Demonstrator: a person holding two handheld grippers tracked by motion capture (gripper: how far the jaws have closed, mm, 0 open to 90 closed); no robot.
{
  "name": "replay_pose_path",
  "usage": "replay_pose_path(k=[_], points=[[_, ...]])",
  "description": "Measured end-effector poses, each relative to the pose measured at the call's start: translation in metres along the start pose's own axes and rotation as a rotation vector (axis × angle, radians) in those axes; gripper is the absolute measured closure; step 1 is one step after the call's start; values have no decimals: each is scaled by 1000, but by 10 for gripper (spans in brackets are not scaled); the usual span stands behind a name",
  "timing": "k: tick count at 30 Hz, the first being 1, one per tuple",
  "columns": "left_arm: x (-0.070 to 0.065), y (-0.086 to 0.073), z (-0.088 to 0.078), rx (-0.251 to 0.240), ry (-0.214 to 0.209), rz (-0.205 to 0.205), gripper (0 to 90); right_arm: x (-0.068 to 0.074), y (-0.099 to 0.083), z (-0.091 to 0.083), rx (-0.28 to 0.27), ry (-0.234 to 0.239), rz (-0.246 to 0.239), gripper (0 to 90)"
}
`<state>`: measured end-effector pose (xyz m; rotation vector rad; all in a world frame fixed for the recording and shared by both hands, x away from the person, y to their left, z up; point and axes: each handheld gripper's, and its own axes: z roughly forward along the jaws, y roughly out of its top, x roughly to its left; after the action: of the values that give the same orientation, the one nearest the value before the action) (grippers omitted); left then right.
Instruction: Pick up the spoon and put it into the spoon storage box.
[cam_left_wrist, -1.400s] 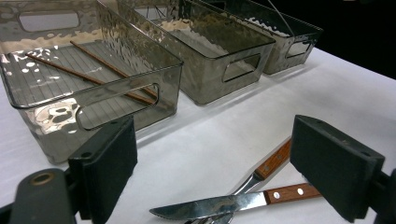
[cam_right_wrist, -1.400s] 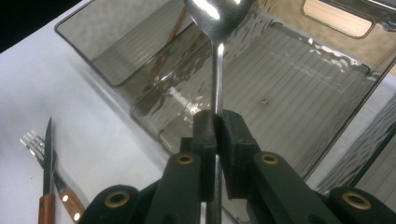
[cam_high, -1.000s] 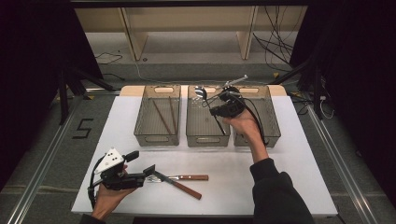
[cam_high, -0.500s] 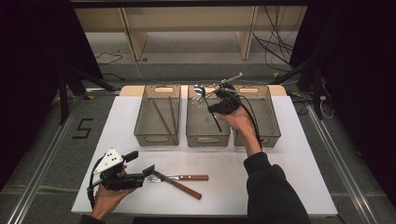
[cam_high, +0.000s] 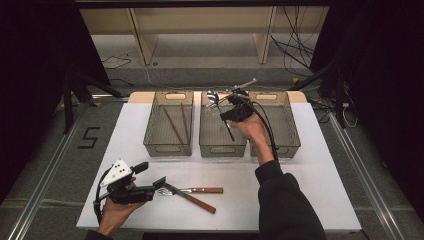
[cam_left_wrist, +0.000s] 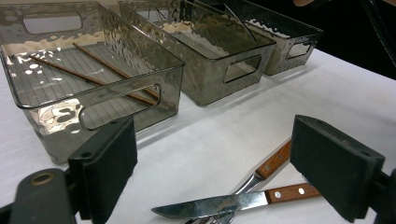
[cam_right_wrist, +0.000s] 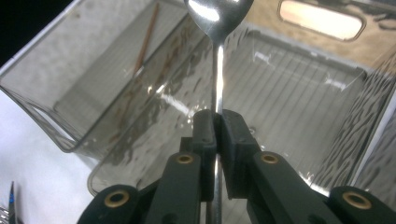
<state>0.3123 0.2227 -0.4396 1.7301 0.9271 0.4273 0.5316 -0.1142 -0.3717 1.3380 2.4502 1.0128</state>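
My right gripper (cam_high: 227, 110) hangs over the back of the middle bin (cam_high: 210, 142), shut on the thin handle of a metal spoon (cam_high: 213, 96). In the right gripper view the jaws (cam_right_wrist: 217, 126) pinch the handle, and the spoon's bowl (cam_right_wrist: 217, 13) points away over the middle bin's ribbed floor (cam_right_wrist: 303, 93). My left gripper (cam_high: 151, 175) rests open near the table's front left. Between its pads (cam_left_wrist: 105, 161) lie a wood-handled knife (cam_left_wrist: 219, 205) and a fork's handle (cam_left_wrist: 273, 161). From above, the knife (cam_high: 192, 199) and fork (cam_high: 197, 190) lie crossed just right of it.
Three smoky clear bins stand in a row at the back of the white table (cam_high: 310, 200). The left bin (cam_high: 150, 135) holds two brown chopsticks (cam_high: 172, 125). The right bin (cam_high: 290, 130) sits under the right forearm. Cables trail from both grippers.
The right hand has shifted a little to the left and slightly down with the spoon, now over the middle bin. The left gripper has stayed put.
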Motion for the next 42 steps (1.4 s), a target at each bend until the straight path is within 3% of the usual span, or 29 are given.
replay_pose_path(k=[17,22,32,42], points=[[0,0,0,-3,0,2,148,-8,-13,17,83,-30,42,842],[0,0,0,-4,0,1,148,-12,-17,22,110,-27,71,676],[1,0,-1,-11,1,-11,148,-5,-15,3,55,-1,41,485],[1,0,-1,-13,1,-15,148,29,-23,-26,-39,57,-74,343]])
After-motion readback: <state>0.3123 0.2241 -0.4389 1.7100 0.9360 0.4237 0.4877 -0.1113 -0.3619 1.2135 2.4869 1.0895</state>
